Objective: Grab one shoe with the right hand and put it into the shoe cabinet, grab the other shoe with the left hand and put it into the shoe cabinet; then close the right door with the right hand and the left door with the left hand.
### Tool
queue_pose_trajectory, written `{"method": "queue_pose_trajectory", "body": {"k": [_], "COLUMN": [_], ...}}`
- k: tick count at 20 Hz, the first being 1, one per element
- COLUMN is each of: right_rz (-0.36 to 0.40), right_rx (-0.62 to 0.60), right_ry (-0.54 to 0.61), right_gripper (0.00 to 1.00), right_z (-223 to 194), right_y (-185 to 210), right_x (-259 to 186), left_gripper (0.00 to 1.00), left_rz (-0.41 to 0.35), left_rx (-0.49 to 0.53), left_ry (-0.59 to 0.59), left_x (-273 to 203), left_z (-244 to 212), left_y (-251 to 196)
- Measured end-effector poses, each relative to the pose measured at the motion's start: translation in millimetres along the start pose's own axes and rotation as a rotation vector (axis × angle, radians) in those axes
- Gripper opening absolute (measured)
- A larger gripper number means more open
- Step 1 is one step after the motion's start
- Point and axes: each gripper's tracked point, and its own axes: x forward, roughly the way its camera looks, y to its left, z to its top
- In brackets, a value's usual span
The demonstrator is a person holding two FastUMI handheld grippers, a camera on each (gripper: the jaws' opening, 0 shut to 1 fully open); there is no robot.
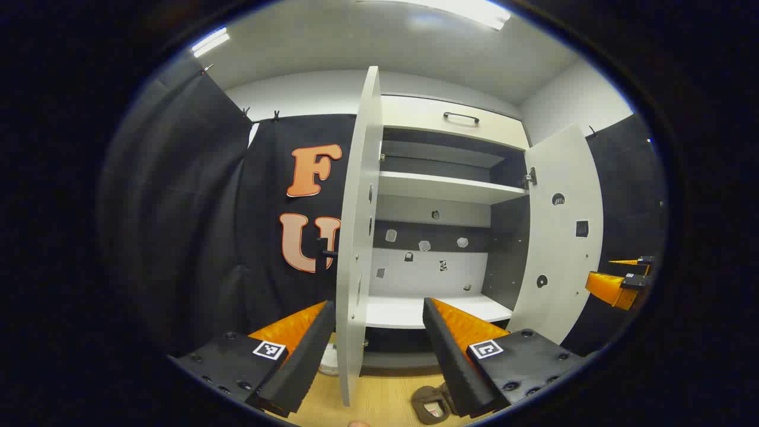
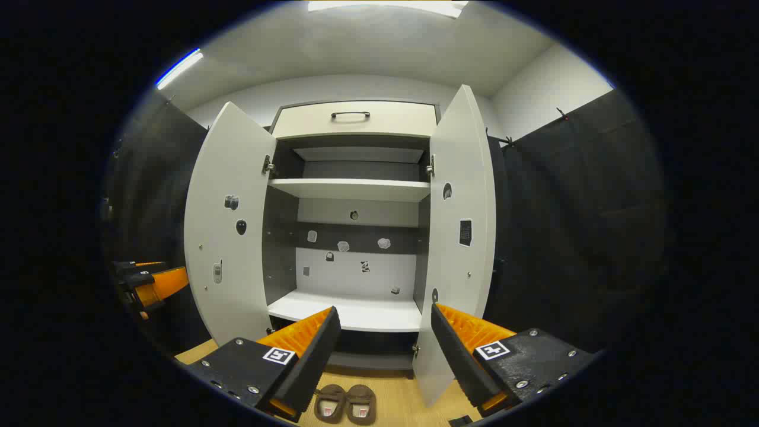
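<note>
Straight ahead, a tall white shoe cabinet (image 2: 353, 178) with dark inner walls is seen with both doors swung wide open. At its top, a cream drawer front with a dark bar handle (image 2: 350, 114) is fitted, and below it two white shelves are shown bare, with small stickers dotted across the back panel. In the right gripper view, the left door (image 2: 228, 237) and the right door (image 2: 459, 237) are spread to either side, and a pair of small brown shoes (image 2: 345, 404) is set side by side, touching, on the light wooden floor (image 2: 394, 394) just in front of the cabinet base. The right gripper (image 2: 382, 344) is held before the lower shelf with its jaws wide apart and nothing between them. In the left gripper view, the left door is seen nearly edge-on between the fingers of the left gripper (image 1: 378, 335), whose jaws are likewise spread apart and empty; one brown shoe is partly visible on the floor beside its right finger. Each gripper is also caught at the outer edge of the other's view.
</note>
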Motion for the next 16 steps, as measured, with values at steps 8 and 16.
{"method": "queue_pose_trajectory", "body": {"k": [8, 16], "right_rz": [-0.003, -0.005], "right_rx": [0.013, 0.018], "right_ry": [0.004, 0.053], "right_gripper": [0.94, 0.95], "right_z": [-2, -26], "right_y": [2, 9], "right_x": [1, 10], "left_gripper": [0.96, 0.97], "left_rz": [0.02, 0.006], "left_rx": [0.009, 0.016], "left_ry": [0.012, 0.009], "left_x": [1, 1], "left_z": [-1, -3], "left_y": [11, 10]}}
